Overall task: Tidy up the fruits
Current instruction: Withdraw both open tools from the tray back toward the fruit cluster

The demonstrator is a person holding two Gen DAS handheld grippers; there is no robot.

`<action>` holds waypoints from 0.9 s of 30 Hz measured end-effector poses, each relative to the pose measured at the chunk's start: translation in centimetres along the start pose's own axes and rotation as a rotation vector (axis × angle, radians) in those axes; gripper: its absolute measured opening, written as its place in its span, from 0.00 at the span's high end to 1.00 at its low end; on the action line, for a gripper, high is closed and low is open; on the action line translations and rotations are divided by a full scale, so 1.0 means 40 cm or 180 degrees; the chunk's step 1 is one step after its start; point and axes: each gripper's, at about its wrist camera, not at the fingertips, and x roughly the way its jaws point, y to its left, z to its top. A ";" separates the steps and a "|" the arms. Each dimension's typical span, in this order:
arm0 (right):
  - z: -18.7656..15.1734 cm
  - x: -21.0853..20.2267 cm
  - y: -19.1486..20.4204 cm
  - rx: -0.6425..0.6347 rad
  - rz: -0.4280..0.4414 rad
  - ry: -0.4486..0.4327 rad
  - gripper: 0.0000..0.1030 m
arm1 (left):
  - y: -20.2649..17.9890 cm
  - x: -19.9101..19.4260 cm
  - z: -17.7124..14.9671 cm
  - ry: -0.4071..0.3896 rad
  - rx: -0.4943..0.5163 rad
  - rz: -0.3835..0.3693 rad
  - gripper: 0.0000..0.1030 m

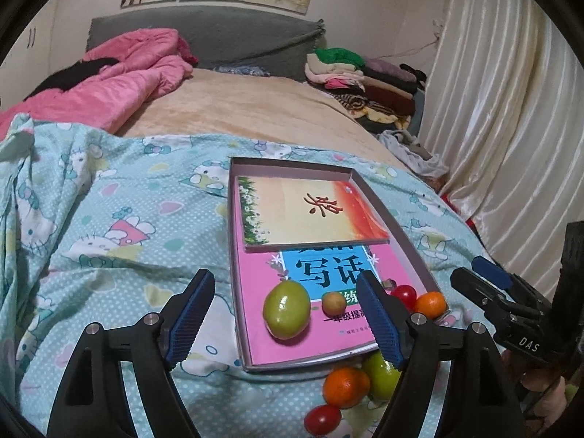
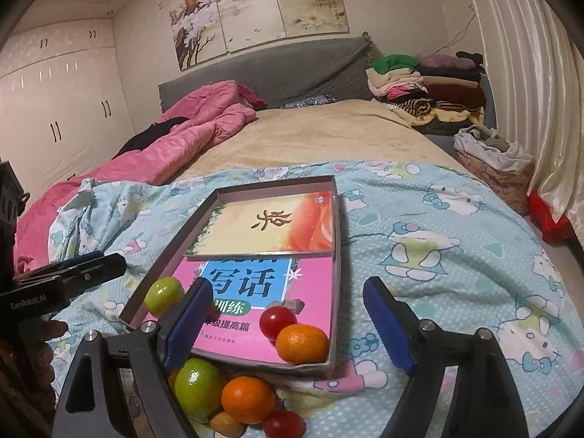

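A shallow box lies on the bed with two books in it. On the pink book sit a green fruit, a small tan fruit, a red tomato and an orange. In front of the box lie a green fruit, an orange, a red tomato and a tan fruit. My left gripper is open and empty over the box's near end. My right gripper is open and empty; it also shows at the right of the left wrist view.
A light blue cartoon sheet covers the near bed. A pink quilt lies at the far left, folded clothes at the far right. A basket and curtain stand at the right.
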 end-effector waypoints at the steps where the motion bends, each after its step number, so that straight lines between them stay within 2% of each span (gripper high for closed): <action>1: 0.002 -0.004 -0.003 0.0009 -0.0009 -0.0012 0.18 | 0.004 -0.003 0.000 0.0000 -0.0015 -0.0001 0.22; 17: 0.010 -0.056 -0.008 0.0019 0.0008 -0.0133 0.15 | 0.017 -0.065 -0.012 -0.0058 -0.0046 -0.0019 0.21; 27: -0.012 -0.067 0.012 -0.0009 0.0081 0.0006 0.13 | -0.005 -0.070 -0.032 0.0085 0.0004 -0.0062 0.21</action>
